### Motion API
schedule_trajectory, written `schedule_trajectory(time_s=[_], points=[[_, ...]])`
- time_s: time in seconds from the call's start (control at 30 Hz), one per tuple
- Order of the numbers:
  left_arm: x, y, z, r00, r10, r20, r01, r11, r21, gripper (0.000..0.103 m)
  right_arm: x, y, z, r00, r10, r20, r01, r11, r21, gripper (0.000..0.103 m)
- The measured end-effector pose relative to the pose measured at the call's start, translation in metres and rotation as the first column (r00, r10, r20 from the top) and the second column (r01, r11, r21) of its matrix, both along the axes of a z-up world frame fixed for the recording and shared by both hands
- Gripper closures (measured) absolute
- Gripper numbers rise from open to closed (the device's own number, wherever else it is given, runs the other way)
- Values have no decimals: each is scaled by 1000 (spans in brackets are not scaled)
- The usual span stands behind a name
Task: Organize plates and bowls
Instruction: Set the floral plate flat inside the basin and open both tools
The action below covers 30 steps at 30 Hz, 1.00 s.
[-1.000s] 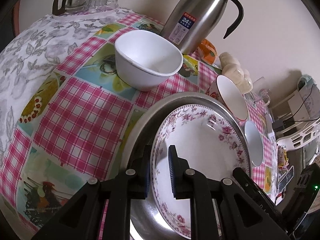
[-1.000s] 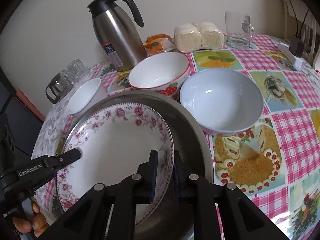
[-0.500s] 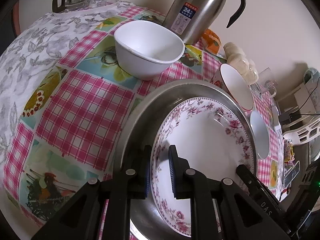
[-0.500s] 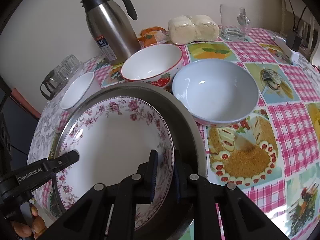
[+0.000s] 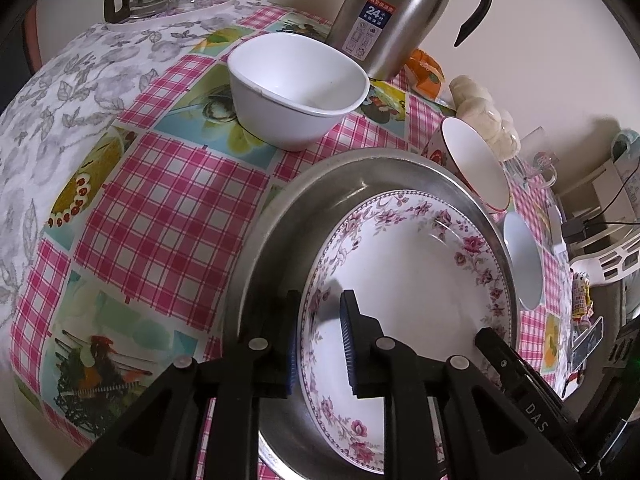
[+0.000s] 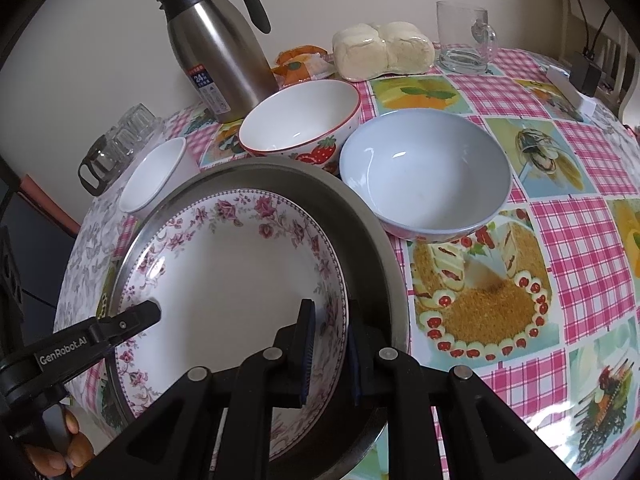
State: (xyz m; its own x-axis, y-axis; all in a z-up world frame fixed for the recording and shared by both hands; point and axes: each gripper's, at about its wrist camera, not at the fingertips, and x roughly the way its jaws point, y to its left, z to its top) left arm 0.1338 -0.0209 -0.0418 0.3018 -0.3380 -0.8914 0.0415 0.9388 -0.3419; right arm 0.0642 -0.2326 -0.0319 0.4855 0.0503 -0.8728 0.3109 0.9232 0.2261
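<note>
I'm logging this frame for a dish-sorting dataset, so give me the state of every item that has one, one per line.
floral plate: inside the steel pan, gripped at both rims
steel pan: on the table, holding the plate
left gripper: shut on the plate's rim
right gripper: shut on the plate's rim
white bowl: upright, empty
strawberry bowl: upright, empty
pale blue bowl: upright, empty
thermos: upright, lid on
glass mug: upright, empty

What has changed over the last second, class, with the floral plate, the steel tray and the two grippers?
The floral plate has sunk closer into the steel tray. Both the left hand-held gripper and the right hand-held gripper still straddle its rim. The bowls and flask stayed put.
</note>
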Motion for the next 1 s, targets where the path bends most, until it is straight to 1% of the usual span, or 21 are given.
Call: schedule_trajectory(time_s=[0.3,0.57,0.77,1.0], points=[[-1,0,0,1000,4,-4,-4,1000,4,83,0,-1,0,1000,3,-7,-2,1000,1,86],[0,3,0,1000,14,-17,-15,1000,-14,83,1,1,1,1000,17,-22,-17,1000,-12,85],[-1,1,1,1000,7,-22,-7,1000,12,82,2,2,1,999,28,-37,-29,999,-25,85],[-3,4,13,1000,14,21,-15,999,29,79,-3,-2,18,1000,25,5,-25,997,-73,83]])
